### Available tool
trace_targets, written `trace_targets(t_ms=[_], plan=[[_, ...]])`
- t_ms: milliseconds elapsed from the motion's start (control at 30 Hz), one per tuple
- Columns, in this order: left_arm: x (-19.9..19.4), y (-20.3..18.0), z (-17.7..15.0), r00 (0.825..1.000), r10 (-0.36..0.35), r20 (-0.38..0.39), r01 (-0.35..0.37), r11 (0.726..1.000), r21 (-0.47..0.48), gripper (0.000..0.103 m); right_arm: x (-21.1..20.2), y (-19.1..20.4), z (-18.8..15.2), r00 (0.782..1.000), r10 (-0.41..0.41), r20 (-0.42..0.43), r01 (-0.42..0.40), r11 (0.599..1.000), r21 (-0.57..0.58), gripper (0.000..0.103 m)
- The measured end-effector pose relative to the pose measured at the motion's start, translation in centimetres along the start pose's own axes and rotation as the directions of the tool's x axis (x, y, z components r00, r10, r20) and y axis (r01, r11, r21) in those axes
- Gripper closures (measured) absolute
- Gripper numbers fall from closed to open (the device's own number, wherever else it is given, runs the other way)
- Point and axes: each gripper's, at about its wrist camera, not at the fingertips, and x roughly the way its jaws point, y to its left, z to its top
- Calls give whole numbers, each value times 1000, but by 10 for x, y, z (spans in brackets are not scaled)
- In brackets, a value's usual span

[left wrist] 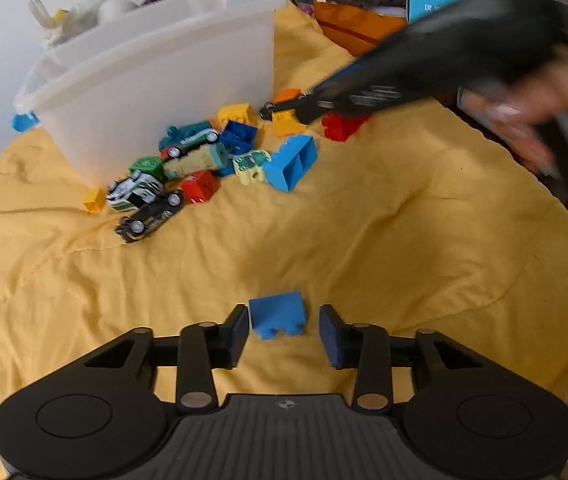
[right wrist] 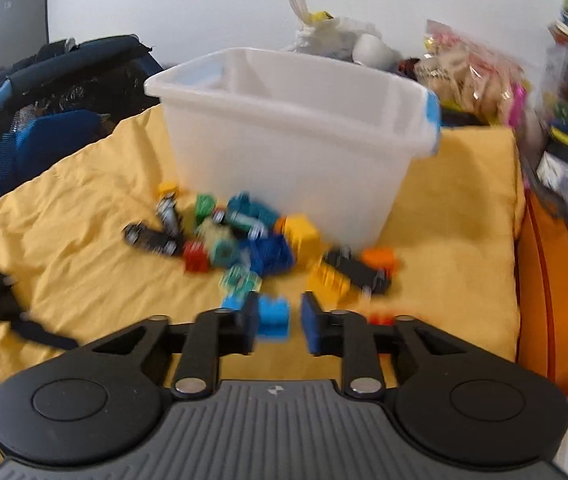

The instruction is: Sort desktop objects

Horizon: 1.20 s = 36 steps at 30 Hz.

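A: Item one, lower centre of the left wrist view: left hand-held gripper point(left wrist: 284, 330), fingers spread, a small blue brick point(left wrist: 278, 315) lying between them on the yellow cloth point(left wrist: 363, 240), touching the left pad or nearly so.

B: And the right?

A: Right hand-held gripper point(right wrist: 276, 322), fingers spread around a light-blue brick point(right wrist: 272, 316); contact cannot be told through blur.

B: Remaining stock?

A: Pile of bricks and toy cars point(left wrist: 204, 160), left of centre, against the white plastic bin point(left wrist: 164, 92) standing upper left.

yellow cloth point(left wrist: 323, 240) bears toys point(left wrist: 204, 152), bin point(left wrist: 156, 92).
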Motion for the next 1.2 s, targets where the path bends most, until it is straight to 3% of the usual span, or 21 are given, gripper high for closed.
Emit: trace_targets(t_ms=[100, 233, 333, 533, 900, 1200], plan=[[0, -3, -5, 1000, 19, -24, -19, 1000, 3, 59, 25, 0, 16, 999, -3, -34, 2, 999, -35, 84], [5, -1, -17, 998, -17, -59, 14, 998, -57, 59, 43, 1, 9, 992, 9, -123, -15, 998, -54, 84], [3, 2, -17, 998, -51, -43, 46, 993, -112, 59, 23, 3, -12, 994, 29, -103, -32, 999, -24, 84], [16, 11, -9, 992, -126, 14, 126, 969, -210, 61, 3, 7, -46, 989, 31, -146, -29, 999, 12, 84], [27, 18, 23, 996, -72, 55, 79, 985, -156, 61, -20, -4, -52, 993, 8, -120, 1, 997, 74, 83], [28, 25, 31, 997, -51, 53, 60, 978, -197, 61, -22, -2, -46, 995, 8, -97, -5, 1000, 31, 80]])
